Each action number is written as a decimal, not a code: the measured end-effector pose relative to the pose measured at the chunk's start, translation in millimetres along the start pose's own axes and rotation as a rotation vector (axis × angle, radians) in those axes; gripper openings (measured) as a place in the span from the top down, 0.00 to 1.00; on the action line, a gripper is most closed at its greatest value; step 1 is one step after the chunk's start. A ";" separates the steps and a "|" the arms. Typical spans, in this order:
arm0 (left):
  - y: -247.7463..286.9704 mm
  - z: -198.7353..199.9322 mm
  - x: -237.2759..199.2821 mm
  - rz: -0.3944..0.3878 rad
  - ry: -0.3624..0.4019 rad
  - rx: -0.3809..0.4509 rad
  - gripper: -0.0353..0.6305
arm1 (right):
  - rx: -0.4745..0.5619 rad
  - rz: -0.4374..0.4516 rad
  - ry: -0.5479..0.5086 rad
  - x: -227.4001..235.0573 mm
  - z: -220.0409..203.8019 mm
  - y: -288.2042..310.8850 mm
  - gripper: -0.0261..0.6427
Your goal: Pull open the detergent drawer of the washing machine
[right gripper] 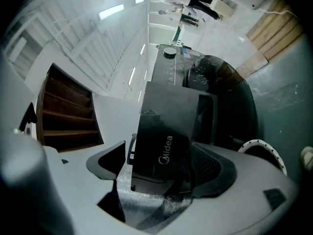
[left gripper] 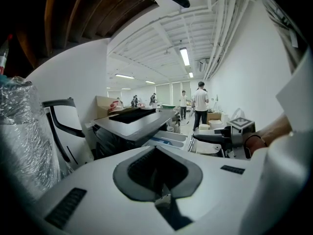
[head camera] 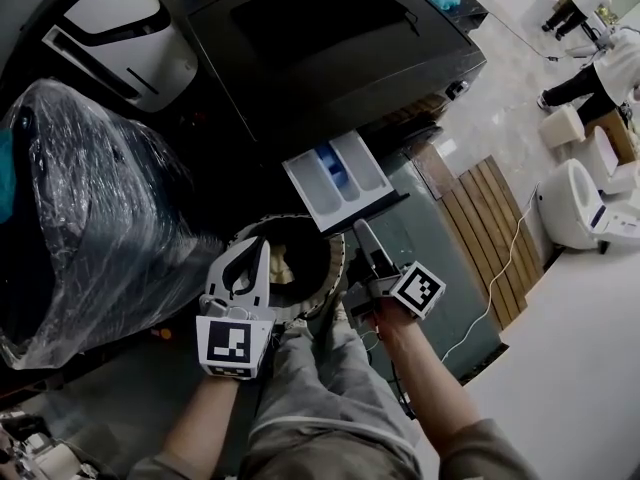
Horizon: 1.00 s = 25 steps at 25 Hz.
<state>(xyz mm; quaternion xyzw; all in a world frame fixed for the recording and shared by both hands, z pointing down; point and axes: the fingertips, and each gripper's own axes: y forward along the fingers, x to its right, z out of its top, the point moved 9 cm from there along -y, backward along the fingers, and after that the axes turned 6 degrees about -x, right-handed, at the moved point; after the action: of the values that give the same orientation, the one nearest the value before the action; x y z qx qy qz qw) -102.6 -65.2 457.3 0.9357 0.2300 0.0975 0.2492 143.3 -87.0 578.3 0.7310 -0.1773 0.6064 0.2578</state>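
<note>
Trousers [head camera: 320,408] in grey cloth fill the bottom of the head view, with 2 bare forearms reaching forward on either side of them. Just ahead, the left gripper [head camera: 255,253] hangs over the rim of the round door opening [head camera: 337,255] of the washing machine [head camera: 320,38]. Its 2 white jaws are closed tip to tip with nothing between them, as its own view confirms.

To its right, the right gripper [head camera: 363,236] is clamped on the dark front panel [right gripper: 159,146] of the detergent drawer [head camera: 345,176]. In the right gripper view that panel, printed "Midea", stands between the 2 jaws and touches both pads.

The drawer is pulled well out from the machine's front. Its white tray lies open to the head view, with a blue insert [head camera: 333,163] in the middle compartment. Beyond it is the machine's flat dark top.

Left of the machine sits a large dark bulk wrapped in clear plastic film [head camera: 100,198], and past that a white appliance [head camera: 120,28] with a black band. To the right lie a green floor panel [head camera: 440,268] and a run of wooden slats [head camera: 490,233], then a white toilet [head camera: 572,203] on pale flooring. People [head camera: 600,68] stand far off at the upper right.
</note>
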 end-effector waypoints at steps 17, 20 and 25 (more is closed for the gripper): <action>-30.4 35.5 -11.0 -0.004 0.018 0.029 0.92 | -0.022 -0.097 -0.531 -93.4 20.7 -31.1 0.35; -38.1 47.5 -12.4 -0.001 0.010 0.046 0.92 | -0.029 -0.086 -0.637 -119.6 24.7 -35.0 0.35; -52.6 69.4 -20.3 0.008 0.029 0.060 0.92 | -0.022 -0.078 -0.846 -167.9 28.2 -39.6 0.38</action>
<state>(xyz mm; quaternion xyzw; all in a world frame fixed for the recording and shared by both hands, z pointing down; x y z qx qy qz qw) -119.7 -63.7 369.6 0.9421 0.2327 0.1052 0.2172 154.4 -80.9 404.0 0.9187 -0.2464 0.2409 0.1930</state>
